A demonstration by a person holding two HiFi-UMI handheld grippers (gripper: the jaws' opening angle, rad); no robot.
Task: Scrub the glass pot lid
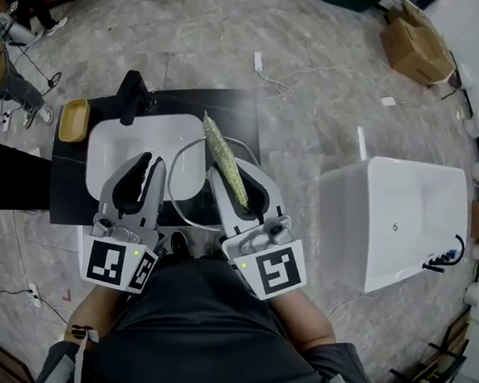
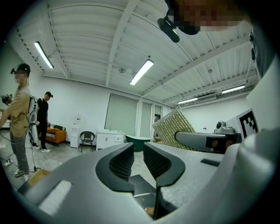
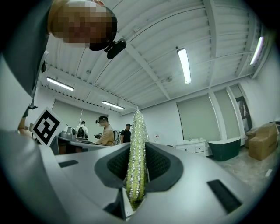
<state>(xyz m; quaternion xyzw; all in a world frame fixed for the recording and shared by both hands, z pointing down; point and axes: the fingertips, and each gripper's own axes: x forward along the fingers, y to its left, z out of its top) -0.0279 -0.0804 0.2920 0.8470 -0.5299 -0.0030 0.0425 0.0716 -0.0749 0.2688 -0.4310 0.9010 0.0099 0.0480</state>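
Glass pot lid (image 1: 191,192) sits at the white sink's (image 1: 123,151) right edge on the dark surface (image 1: 237,112), between both tools. Left tool (image 2: 138,158) is slightly parted and empty; right tool (image 3: 136,165) clamps a glittery scrub pad (image 1: 222,156).

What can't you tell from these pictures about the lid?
- Glass pot lid: head view only; its right side is hidden behind the right gripper and scrub pad; knob not made out.
- Gripper views face the ceiling; neither shows the lid.
- Yellow dish: contents too small.
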